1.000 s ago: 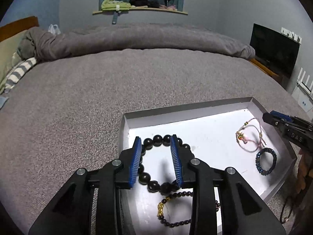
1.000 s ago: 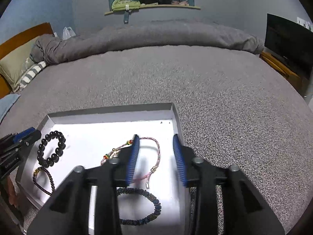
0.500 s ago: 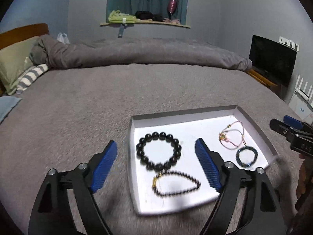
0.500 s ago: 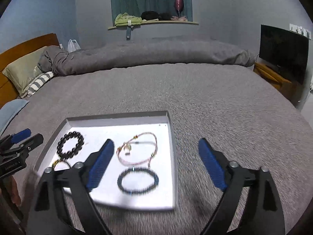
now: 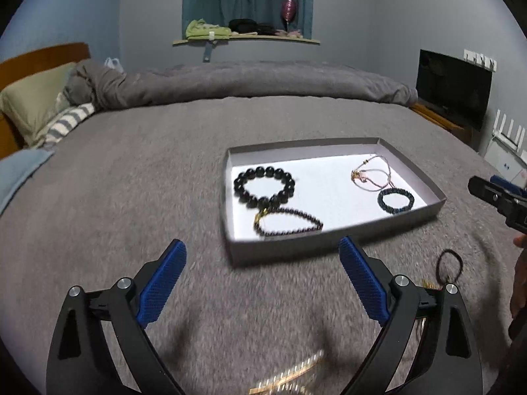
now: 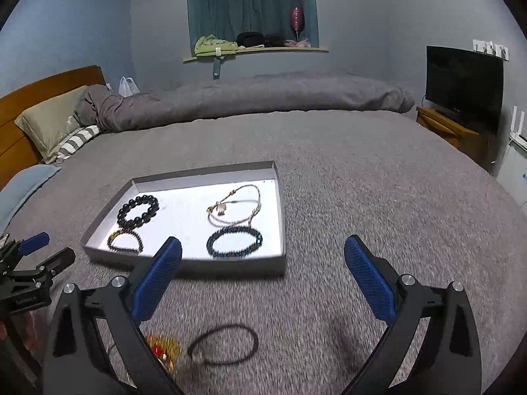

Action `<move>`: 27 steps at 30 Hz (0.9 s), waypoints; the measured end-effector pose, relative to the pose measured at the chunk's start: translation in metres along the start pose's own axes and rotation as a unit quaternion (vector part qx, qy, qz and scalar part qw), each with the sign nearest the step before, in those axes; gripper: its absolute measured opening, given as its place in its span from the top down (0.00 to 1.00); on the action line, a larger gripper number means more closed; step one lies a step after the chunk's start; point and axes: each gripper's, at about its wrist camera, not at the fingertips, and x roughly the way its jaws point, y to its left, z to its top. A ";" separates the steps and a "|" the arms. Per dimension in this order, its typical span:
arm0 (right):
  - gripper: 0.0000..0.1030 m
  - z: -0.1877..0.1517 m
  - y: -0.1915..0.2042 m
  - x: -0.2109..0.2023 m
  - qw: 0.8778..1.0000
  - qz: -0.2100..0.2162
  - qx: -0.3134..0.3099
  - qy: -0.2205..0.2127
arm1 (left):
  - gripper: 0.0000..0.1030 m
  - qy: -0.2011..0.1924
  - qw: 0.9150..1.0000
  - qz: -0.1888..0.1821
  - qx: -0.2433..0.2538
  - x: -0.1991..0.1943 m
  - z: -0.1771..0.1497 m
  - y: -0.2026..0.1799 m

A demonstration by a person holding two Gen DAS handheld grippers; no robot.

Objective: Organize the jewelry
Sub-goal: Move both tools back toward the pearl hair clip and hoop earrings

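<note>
A shallow grey tray (image 5: pixel 332 243) (image 6: pixel 184 265) lies on the grey bed. In it lie a large black bead bracelet (image 5: pixel 263 186) (image 6: pixel 138 210), a thin dark bead bracelet with a gold charm (image 5: pixel 288 222) (image 6: pixel 125 240), a pink cord bracelet (image 5: pixel 372 174) (image 6: pixel 235 209) and a dark blue braided bracelet (image 5: pixel 395 200) (image 6: pixel 234 242). Outside the tray lie a dark cord loop (image 5: pixel 449 265) (image 6: pixel 224 344) and gold jewelry (image 5: pixel 290 375) (image 6: pixel 163 345). My left gripper (image 5: pixel 262 276) and right gripper (image 6: pixel 263 273) are both wide open and empty, in front of the tray.
A rolled grey duvet (image 5: pixel 250 82) and pillows (image 5: pixel 29 102) lie at the far side of the bed. A TV (image 6: pixel 464 82) stands on a wooden unit at the right. A window shelf (image 6: pixel 257 49) holds clothes.
Both grippers opened wide and pulled back from the tray toward me. The black bead bracelet and the pink cord bracelet stay in the tray. Loose jewelry on the bed came into view.
</note>
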 end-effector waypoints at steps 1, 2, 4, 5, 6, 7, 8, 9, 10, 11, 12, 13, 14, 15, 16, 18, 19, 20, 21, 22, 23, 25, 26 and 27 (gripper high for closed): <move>0.05 -0.003 0.000 -0.003 1.000 -0.001 -0.001 -0.001 | 0.07 -0.002 1.000 0.000 -0.004 -0.003 -0.003 0.003; 0.05 -0.006 -0.001 -0.005 1.000 -0.002 -0.002 -0.001 | 0.07 -0.003 1.000 -0.001 -0.010 -0.007 -0.007 0.006; 0.05 -0.014 -0.002 -0.009 1.000 -0.004 -0.007 -0.002 | 0.07 -0.002 1.000 0.002 -0.016 -0.013 -0.015 0.012; 0.05 -0.018 -0.004 -0.011 1.000 -0.006 -0.008 -0.001 | 0.07 -0.001 1.000 0.004 -0.018 -0.016 -0.019 0.015; 0.05 -0.023 -0.005 -0.012 1.000 -0.007 -0.009 0.001 | 0.07 -0.001 1.000 0.006 -0.019 -0.018 -0.023 0.016; 0.05 -0.028 -0.006 -0.011 1.000 -0.008 -0.011 0.005 | 0.07 0.000 1.000 0.008 -0.019 -0.020 -0.027 0.018; 0.05 -0.032 -0.007 -0.011 1.000 -0.010 -0.013 0.010 | 0.07 0.004 1.000 0.012 -0.017 -0.021 -0.032 0.019; 0.05 -0.035 -0.008 -0.011 1.000 -0.011 -0.014 0.014 | 0.07 0.006 1.000 0.014 -0.015 -0.022 -0.035 0.020; 0.05 -0.040 -0.009 -0.010 1.000 -0.014 -0.014 0.020 | 0.07 0.010 1.000 0.018 -0.011 -0.023 -0.039 0.020; 0.05 -0.044 -0.009 -0.010 1.000 -0.014 -0.014 0.024 | 0.07 0.013 1.000 0.019 -0.009 -0.024 -0.044 0.020; 0.05 -0.048 -0.010 -0.010 0.999 -0.012 -0.013 0.028 | 0.07 0.015 1.000 0.018 -0.008 -0.026 -0.048 0.020; 0.05 -0.052 -0.011 -0.011 0.999 -0.009 -0.012 0.032 | 0.07 0.016 1.000 0.016 -0.007 -0.029 -0.052 0.019; 0.05 -0.055 -0.011 -0.012 0.999 -0.006 -0.011 0.033 | 0.07 0.015 1.000 0.014 -0.006 -0.033 -0.056 0.018; 0.05 -0.058 -0.010 -0.014 0.999 -0.001 -0.010 0.033 | 0.07 0.014 1.000 0.014 -0.005 -0.036 -0.059 0.018; 0.05 -0.061 -0.010 -0.017 0.999 0.003 -0.009 0.033 | 0.07 0.012 1.000 0.014 -0.003 -0.040 -0.063 0.017; 0.05 -0.066 -0.006 -0.023 1.000 0.012 -0.008 0.028 | 0.07 0.010 1.000 0.008 0.002 -0.048 -0.071 0.013; 0.05 -0.068 -0.005 -0.026 0.999 0.017 -0.008 0.026 | 0.07 0.011 1.000 0.006 0.007 -0.052 -0.077 0.011; 0.05 -0.071 -0.001 -0.030 0.999 0.025 -0.011 0.025 | 0.07 0.012 1.000 0.005 0.011 -0.055 -0.080 0.009; 0.05 -0.074 0.003 -0.033 0.999 0.032 -0.015 0.024 | 0.07 0.015 1.000 0.003 0.016 -0.057 -0.085 0.007; 0.05 -0.078 0.008 -0.036 0.999 0.039 -0.018 0.023 | 0.07 0.018 1.000 0.001 0.017 -0.058 -0.088 0.006; 0.05 -0.080 0.012 -0.039 0.998 0.045 -0.023 0.024 | 0.07 0.022 1.000 -0.004 0.019 -0.060 -0.092 0.005; 0.05 -0.087 0.025 -0.043 0.997 0.061 -0.039 0.025 | 0.07 0.031 0.999 -0.015 0.020 -0.062 -0.099 0.003; 0.05 -0.088 0.030 -0.044 0.996 0.068 -0.046 0.026 | 0.08 0.033 0.999 -0.018 0.021 -0.063 -0.102 0.001; 0.05 -0.091 0.036 -0.045 0.995 0.077 -0.057 0.030 | 0.09 0.037 0.999 -0.023 0.026 -0.064 -0.105 0.000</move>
